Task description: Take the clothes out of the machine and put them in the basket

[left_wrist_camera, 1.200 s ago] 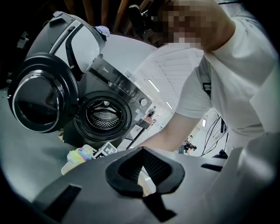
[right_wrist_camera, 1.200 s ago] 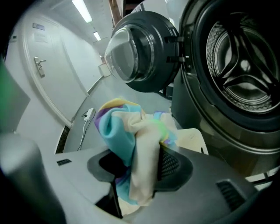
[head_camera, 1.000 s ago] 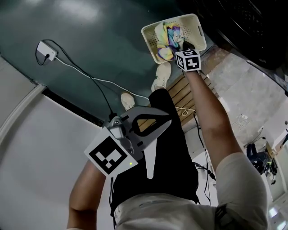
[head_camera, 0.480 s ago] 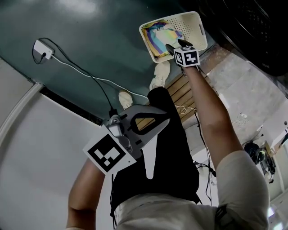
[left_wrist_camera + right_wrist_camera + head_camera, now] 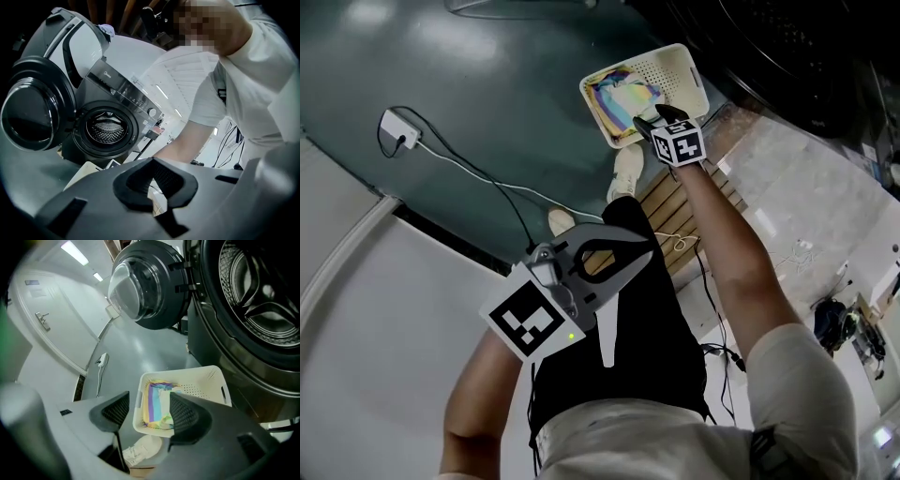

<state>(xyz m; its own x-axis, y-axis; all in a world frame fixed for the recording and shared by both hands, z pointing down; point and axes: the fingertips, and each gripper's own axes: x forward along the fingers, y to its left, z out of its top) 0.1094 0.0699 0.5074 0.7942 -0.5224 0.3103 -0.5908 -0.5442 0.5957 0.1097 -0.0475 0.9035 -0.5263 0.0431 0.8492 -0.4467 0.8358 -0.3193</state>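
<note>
— Can we read anything here?
— Hardly. On the dark grey front-loading washing machine we see a small pale logo on the glossy panel above the door, too small to spell out.
— And the near white marker cube and the far white marker cube?
— Only black-and-white square patterns. We find no letters or numbers.

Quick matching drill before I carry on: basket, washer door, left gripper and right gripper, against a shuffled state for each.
A basket
B washer door
C left gripper
D right gripper

1 swung open
2 jaws together, empty
3 holds the striped cloth
4 jaws apart, nothing gripped

Pairs: A-3, B-1, C-2, D-4.

The right gripper's jaws have just been opening, with nothing held between them.
</note>
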